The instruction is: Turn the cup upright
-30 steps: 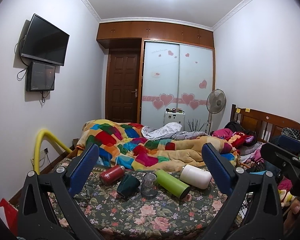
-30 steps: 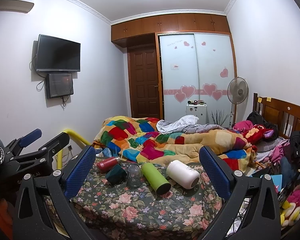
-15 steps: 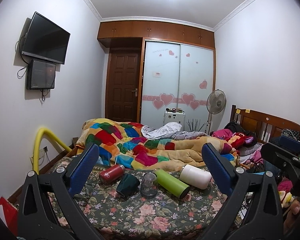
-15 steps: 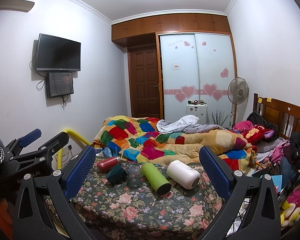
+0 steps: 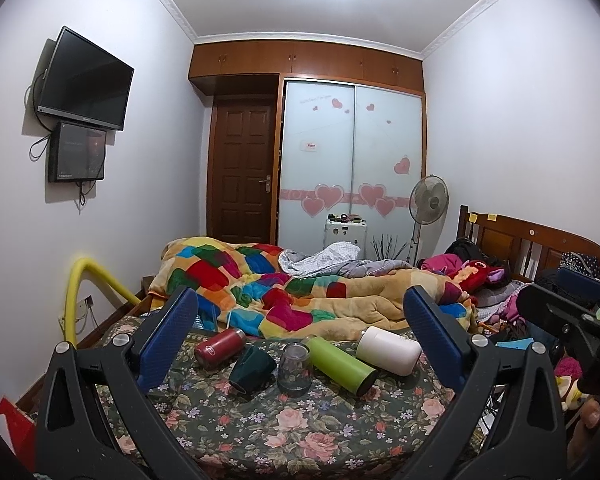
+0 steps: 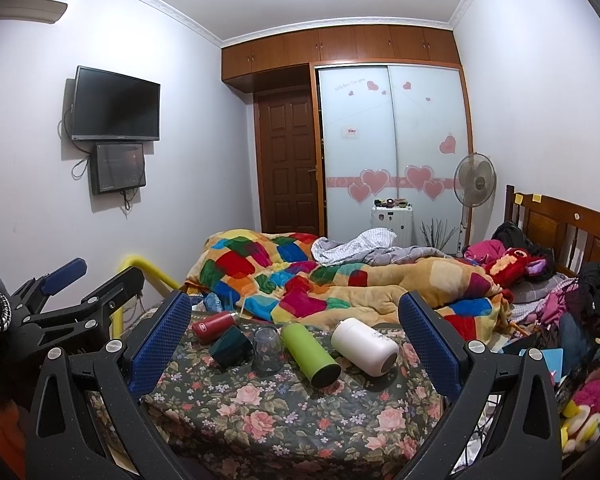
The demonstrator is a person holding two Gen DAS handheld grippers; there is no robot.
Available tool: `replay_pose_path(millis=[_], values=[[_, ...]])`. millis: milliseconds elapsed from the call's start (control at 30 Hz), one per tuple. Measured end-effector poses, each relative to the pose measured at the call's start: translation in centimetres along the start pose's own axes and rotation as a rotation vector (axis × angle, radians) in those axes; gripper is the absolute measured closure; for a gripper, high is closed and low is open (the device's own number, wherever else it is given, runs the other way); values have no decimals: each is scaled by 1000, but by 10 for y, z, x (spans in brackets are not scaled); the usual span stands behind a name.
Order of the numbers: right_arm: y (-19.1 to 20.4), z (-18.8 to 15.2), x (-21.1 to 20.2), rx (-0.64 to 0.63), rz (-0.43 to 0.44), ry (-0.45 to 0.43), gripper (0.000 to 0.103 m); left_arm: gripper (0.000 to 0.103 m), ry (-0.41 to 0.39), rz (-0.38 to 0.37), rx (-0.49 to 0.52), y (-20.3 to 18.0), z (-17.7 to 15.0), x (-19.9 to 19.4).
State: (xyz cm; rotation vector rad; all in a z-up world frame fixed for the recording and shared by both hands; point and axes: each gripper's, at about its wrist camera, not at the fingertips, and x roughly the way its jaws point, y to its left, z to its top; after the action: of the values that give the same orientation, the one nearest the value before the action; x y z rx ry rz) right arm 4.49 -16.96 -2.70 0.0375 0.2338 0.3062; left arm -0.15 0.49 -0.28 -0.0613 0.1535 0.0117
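Floral bedspread fills the foreground, with a patchwork quilt heaped behind it and heart-stickered wardrobe doors at the back. Five vessels sit in a loose row on the flowers: a red flask, a dark green cup tipped on its side, a clear glass standing mouth-down, a green bottle and a white tumbler, both lying flat. Whether the dark cup has a handle is hard to make out.

Left gripper hangs well back from the row, jaws wide apart, gripping nothing. Right gripper likewise, spread wide and empty.

Right wrist view catches the left tool's side at its left edge and a wall air conditioner, cut off by the frame. Left wrist view shows only a slice of the right tool at its right edge, plus a blurred fingertip.
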Motion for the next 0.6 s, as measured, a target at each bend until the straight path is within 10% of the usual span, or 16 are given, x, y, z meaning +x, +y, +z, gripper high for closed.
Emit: replay_pose_path(millis=[600], values=[[-7,-7,15,10,-10,42,0,0,28,-3,-5,6,-5,20]])
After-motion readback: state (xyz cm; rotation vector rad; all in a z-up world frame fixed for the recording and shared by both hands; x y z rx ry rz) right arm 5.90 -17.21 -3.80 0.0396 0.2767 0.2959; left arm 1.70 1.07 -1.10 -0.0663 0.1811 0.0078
